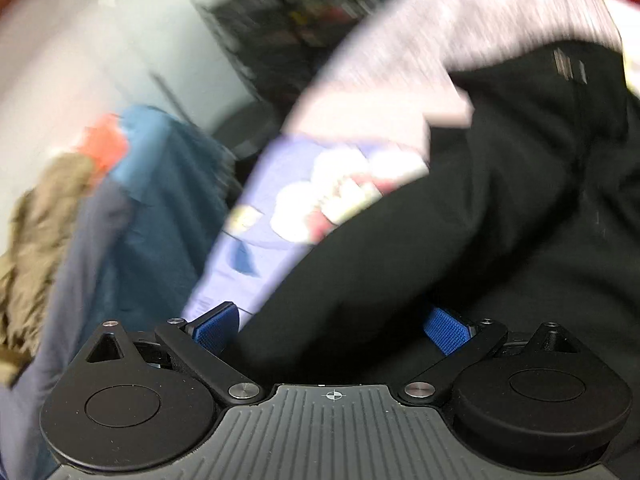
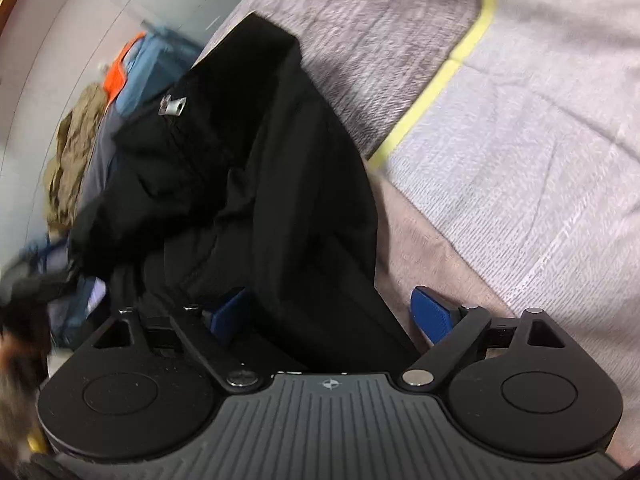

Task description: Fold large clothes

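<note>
A large black garment (image 1: 460, 220) lies bunched on the bed and fills the right half of the blurred left wrist view. My left gripper (image 1: 331, 328) hangs over its near edge, jaws wide apart, with black cloth showing between the blue pads (image 1: 216, 326). In the right wrist view the same black garment (image 2: 260, 184) runs away from me in a long fold, with a small metal tag (image 2: 172, 106) near its far end. My right gripper (image 2: 332, 313) stands open over it, and the cloth lies loose between its blue pads (image 2: 434, 312).
A pale bedspread (image 2: 520, 160) with a yellow stripe (image 2: 452, 68) lies to the right. A lilac printed garment (image 1: 280, 208) lies beside the black one. At left is a pile of teal (image 1: 172, 200), orange (image 1: 104, 148) and tan (image 1: 40, 220) clothes against a wall. Dark shelving (image 1: 288, 12) stands behind.
</note>
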Demonstrator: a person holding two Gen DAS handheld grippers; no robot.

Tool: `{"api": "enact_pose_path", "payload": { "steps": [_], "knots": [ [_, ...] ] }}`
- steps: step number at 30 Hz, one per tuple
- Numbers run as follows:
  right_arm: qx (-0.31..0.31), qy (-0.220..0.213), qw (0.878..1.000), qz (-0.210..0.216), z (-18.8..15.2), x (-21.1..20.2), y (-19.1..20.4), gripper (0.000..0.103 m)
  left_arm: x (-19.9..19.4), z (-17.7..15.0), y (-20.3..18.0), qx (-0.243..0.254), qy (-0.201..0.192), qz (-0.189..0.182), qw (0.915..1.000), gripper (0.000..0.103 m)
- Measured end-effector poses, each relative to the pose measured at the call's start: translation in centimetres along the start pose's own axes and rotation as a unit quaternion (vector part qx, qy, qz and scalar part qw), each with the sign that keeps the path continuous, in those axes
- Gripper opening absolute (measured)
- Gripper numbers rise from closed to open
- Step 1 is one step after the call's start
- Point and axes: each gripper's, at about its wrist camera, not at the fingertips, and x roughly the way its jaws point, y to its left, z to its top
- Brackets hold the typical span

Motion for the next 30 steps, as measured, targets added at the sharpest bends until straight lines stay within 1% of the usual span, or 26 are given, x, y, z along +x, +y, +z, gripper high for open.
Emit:
{"api": "enact_pose_path", "payload": {
  "steps": [1, 2, 3, 4, 5, 6, 7, 8, 9, 10, 11, 12, 14, 15, 18, 20, 21, 24, 25, 27, 28, 30],
  "knots": [
    [-0.012, 0.005, 1.0, -0.001, 0.1, 0.2, 0.2, 0.082, 1.0, 0.2, -0.3, 0.007, 0.013, -0.009, 0.9999, 0.103],
    [-0.018, 0.011, 1.0, -0.001, 0.1, 0.4, 0.2, 0.067, 1.7, 0.2, -0.5, 0.009, 0.023, -0.011, 0.9996, 0.103],
    [-0.016, 0.02, 1.0, -0.003, 0.2, 0.7, 0.2, 0.057, 2.1, 0.2, -0.6, 0.006, 0.029, -0.008, 0.9995, 0.103],
    [-0.012, 0.027, 0.999, -0.011, 0.3, 0.9, 0.1, 0.039, 2.3, 0.4, -0.7, -0.003, 0.028, -0.002, 0.9996, 0.103],
    [-0.008, 0.028, 0.999, -0.017, 0.4, 1.0, 0.1, 0.029, 2.1, 0.4, -0.4, -0.023, 0.028, 0.004, 0.9993, 0.103],
    [-0.005, 0.03, 0.999, -0.018, 0.4, 0.9, 0.1, 0.024, 1.8, 0.4, -0.1, -0.045, 0.028, 0.014, 0.9985, 0.083],
    [0.0, 0.031, 0.999, -0.014, 0.3, 0.8, 0.2, 0.017, 1.1, 0.2, 0.4, -0.071, 0.019, 0.02, 0.9971, 0.076],
    [0.004, 0.028, 1.0, -0.011, 0.2, 0.5, 0.3, 0.013, 0.2, -0.1, 1.0, -0.092, 0.006, 0.019, 0.9956, 0.075],
    [0.005, 0.023, 1.0, -0.009, 0.1, 0.2, 0.4, 0.011, -0.9, -0.5, 1.7, -0.115, -0.008, 0.013, 0.9933, 0.063],
    [0.004, 0.016, 1.0, -0.008, 0.1, -0.2, 0.7, 0.01, -2.1, -0.7, 2.2, -0.135, -0.019, 0.008, 0.9907, 0.054],
    [0.001, 0.006, 1.0, -0.006, 0.1, -0.7, 1.2, 0.009, -3.3, -1.0, 2.7, -0.151, -0.032, 0.004, 0.988, 0.052],
    [-0.002, -0.007, 1.0, 0.0, -0.1, -1.6, 1.8, 0.008, -4.8, -1.3, 3.2, -0.166, -0.048, 0.002, 0.985, 0.048],
    [-0.005, -0.036, 0.999, 0.016, -0.3, -3.5, 3.1, 0.007, -8.1, -1.7, 3.5, -0.191, -0.084, 0.002, 0.978, 0.046],
    [-0.007, -0.052, 0.998, 0.023, -0.4, -4.6, 3.8, 0.007, -10.0, -2.3, 3.9, -0.207, -0.102, 0.0, 0.9729, 0.045],
    [-0.008, -0.097, 0.993, 0.059, -0.5, -8.5, 6.3, 0.007, -16.8, -4.5, 4.5, -0.257, -0.166, -0.008, 0.952, 0.045],
    [-0.018, -0.123, 0.988, 0.087, -0.7, -11.4, 8.2, 0.007, -21.5, -6.0, 4.4, -0.264, -0.203, 0.004, 0.9427, 0.045],
    [-0.024, -0.136, 0.985, 0.103, -0.8, -13.0, 9.2, 0.007, -24.0, -7.2, 4.3, -0.268, -0.22, 0.014, 0.938, 0.045],
    [-0.046, -0.177, 0.97, 0.158, -1.5, -17.9, 12.0, 0.007, -31.1, -10.4, 3.6, -0.281, -0.261, 0.029, 0.9232, 0.045],
    [-0.053, -0.189, 0.963, 0.185, -1.9, -19.8, 13.0, 0.007, -33.8, -11.7, 3.4, -0.284, -0.278, 0.037, 0.9169, 0.045],
    [-0.066, -0.207, 0.948, 0.234, -2.6, -23.2, 14.4, 0.007, -38.3, -12.9, 2.6, -0.274, -0.308, 0.065, 0.9087, 0.045],
    [-0.08, -0.219, 0.938, 0.256, -3.2, -25.0, 15.3, 0.007, -41.0, -13.7, 2.3, -0.269, -0.326, 0.08, 0.9028, 0.045],
    [-0.113, -0.243, 0.919, 0.288, -4.5, -28.5, 16.9, 0.007, -45.3, -14.6, 1.5, -0.269, -0.353, 0.094, 0.8912, 0.045]
  ]
}}
